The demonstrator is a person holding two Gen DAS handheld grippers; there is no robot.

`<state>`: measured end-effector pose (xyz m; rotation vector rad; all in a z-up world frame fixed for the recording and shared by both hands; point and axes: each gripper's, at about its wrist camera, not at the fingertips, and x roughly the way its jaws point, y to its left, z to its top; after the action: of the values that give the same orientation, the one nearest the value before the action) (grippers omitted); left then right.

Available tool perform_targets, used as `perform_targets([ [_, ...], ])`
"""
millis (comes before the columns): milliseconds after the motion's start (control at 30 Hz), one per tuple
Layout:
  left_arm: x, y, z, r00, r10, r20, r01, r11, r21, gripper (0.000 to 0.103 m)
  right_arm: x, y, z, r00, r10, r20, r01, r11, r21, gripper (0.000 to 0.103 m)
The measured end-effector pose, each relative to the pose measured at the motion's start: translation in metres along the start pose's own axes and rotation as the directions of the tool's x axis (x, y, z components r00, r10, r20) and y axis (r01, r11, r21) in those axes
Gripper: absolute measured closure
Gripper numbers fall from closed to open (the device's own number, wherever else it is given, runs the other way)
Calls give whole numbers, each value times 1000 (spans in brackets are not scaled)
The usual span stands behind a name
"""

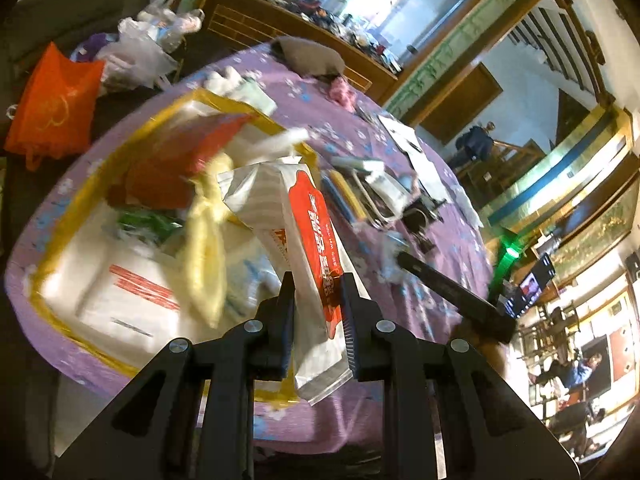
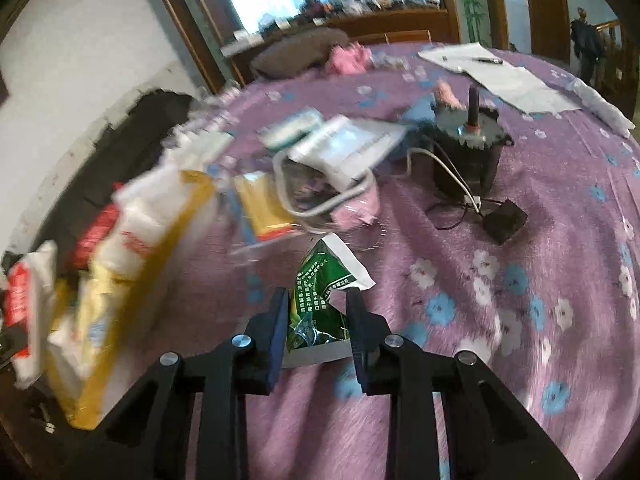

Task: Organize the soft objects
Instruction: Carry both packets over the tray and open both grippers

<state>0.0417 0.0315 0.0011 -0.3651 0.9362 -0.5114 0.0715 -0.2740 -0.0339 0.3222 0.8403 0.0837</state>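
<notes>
Now I have the left gripper [image 1: 316, 292] pinching a white and orange tissue pack [image 1: 288, 216], held up over the yellow-edged box [image 1: 64, 220] of soft packets on the purple flowered tablecloth [image 1: 424, 292]. My right gripper [image 2: 316, 300] has its jaws around a green and white packet [image 2: 320, 296]; both pads touch its crumpled sides, low over the cloth. Beyond it lie a pile of clear bags [image 2: 344, 152] and a black motor [image 2: 468, 152].
</notes>
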Motion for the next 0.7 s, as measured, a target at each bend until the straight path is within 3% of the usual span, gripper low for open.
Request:
perform_targets([
  [133,-15,22,5,999,37,22,-36,999,-12,83,-34,26,-13,992,114,57,-112,993,-32,76],
  [200,-19,31,5,999,51,20,-50,999,-13,83,-44,46,-19,977,209,53,-206,977,-58,76],
  [300,-20,46,2,999,36,-3,-36,999,-37,83,-50,79,-23,962,269,44,-261,956,-131,75],
  [467,-12,61,0,997,-65,-39,63,996,-57,83,-45,123,-23,948,319,11,-307,922,-234,75],
  [700,12,66,8,993,-64,-99,64,998,-9,83,-10,160,-16,941,335,-49,-334,896,-291,75],
])
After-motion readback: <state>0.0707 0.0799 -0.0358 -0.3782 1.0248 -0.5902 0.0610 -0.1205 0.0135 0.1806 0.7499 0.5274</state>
